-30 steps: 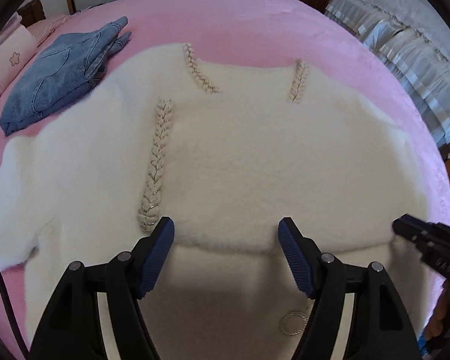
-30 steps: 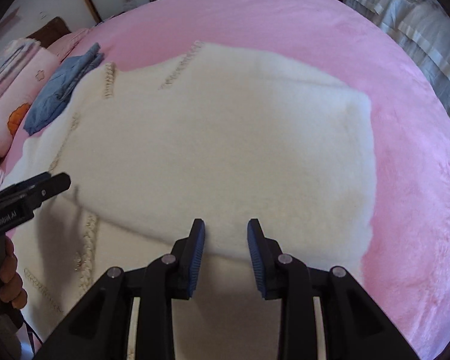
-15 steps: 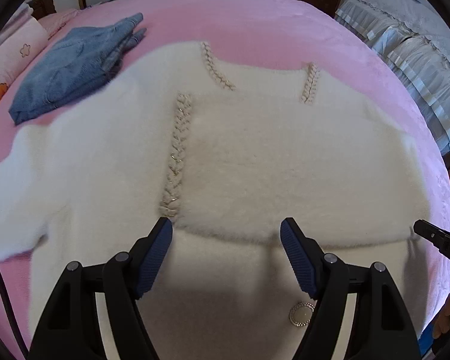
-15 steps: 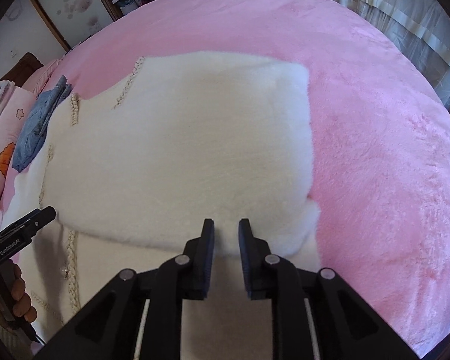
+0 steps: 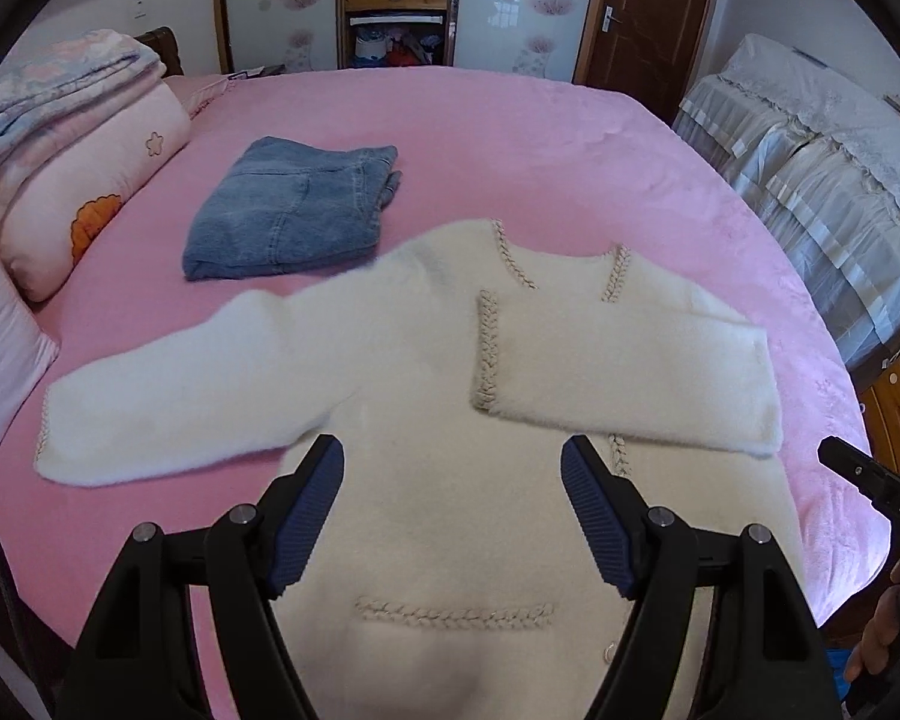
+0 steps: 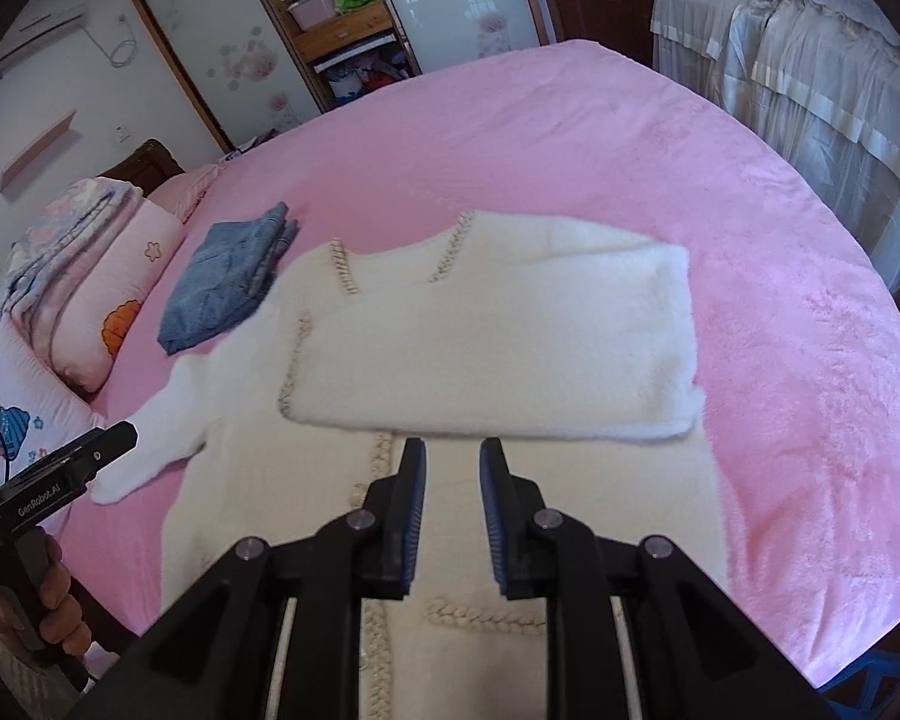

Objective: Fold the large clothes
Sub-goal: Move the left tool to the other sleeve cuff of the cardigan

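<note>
A fluffy white cardigan (image 5: pixel 426 372) with braided trim lies flat on the pink bed (image 5: pixel 510 138), front up. One sleeve (image 5: pixel 624 372) is folded across the chest; in the right wrist view this folded sleeve (image 6: pixel 492 348) lies just past the fingertips. The other sleeve (image 5: pixel 174 396) stretches out to the left. My left gripper (image 5: pixel 453 462) hovers above the cardigan's body, open, with nothing between its pads. My right gripper (image 6: pixel 450 462) also hangs above the body, its jaws narrowed to a small gap that holds nothing. Each gripper shows at the edge of the other's view: the right (image 5: pixel 870 486) and the left (image 6: pixel 72 468).
Folded blue jeans (image 5: pixel 288 216) lie beyond the cardigan at the left. Pillows and folded quilts (image 5: pixel 72 150) are stacked at the bed's left end. A second bed under a pale cover (image 5: pixel 810 150) stands to the right, and shelves and a door are at the back.
Both grippers have risen and drawn back from the cardigan, so the whole garment now shows. The right jaws have narrowed. The sleeve stays folded across the chest.
</note>
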Available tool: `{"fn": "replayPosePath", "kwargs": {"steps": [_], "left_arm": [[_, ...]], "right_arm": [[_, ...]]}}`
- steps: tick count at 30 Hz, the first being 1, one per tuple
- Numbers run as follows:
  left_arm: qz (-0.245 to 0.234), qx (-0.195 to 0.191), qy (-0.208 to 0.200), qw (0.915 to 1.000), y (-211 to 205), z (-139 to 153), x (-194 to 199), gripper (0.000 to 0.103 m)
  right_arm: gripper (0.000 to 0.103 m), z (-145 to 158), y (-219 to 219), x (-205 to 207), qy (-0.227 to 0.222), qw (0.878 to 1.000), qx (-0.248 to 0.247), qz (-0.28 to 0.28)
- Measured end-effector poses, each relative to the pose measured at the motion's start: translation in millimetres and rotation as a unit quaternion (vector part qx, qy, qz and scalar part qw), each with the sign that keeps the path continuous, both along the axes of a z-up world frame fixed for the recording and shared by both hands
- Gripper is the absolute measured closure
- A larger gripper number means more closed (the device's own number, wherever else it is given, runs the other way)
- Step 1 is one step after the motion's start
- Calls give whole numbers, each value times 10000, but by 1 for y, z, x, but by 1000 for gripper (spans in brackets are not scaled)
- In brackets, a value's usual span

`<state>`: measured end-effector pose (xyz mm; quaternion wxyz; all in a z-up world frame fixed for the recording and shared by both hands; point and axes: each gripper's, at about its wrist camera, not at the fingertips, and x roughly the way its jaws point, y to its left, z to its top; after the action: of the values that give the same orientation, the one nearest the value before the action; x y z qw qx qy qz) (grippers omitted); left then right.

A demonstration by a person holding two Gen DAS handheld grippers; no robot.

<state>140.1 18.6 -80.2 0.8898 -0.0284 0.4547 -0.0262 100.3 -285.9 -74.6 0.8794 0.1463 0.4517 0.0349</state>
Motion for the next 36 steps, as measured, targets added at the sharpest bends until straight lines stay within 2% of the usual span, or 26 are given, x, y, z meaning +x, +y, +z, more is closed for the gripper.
{"fn": "replayPosePath", "kwargs": {"steps": [4, 9, 17, 21, 27, 32, 36], "left_arm": [[246, 17, -213, 9995, 48, 27, -38, 29], [604, 117, -391, 9973, 108, 50, -72, 29], [1136, 314, -368, 9924, 197, 51, -90, 29], [1398, 248, -216, 9896, 237, 32, -87, 29], [1816, 181, 182, 9830, 283, -15, -62, 29], [1959, -237, 606, 9785, 319, -55, -34, 29], [2221, -698, 1056, 9668, 350, -92, -12, 29]], "right_arm": [[84, 26, 32, -16, -209, 9992, 209, 254], [84, 50, 86, -30, -498, 9966, 110, 645], [84, 63, 177, -29, -779, 9876, -317, 1325], [84, 55, 216, -17, -756, 9831, -528, 1583], [84, 36, 252, 4, -666, 9813, -582, 1710], [84, 13, 276, 20, -490, 9788, -800, 1819], [84, -3, 288, 32, -317, 9785, -825, 1866]]}}
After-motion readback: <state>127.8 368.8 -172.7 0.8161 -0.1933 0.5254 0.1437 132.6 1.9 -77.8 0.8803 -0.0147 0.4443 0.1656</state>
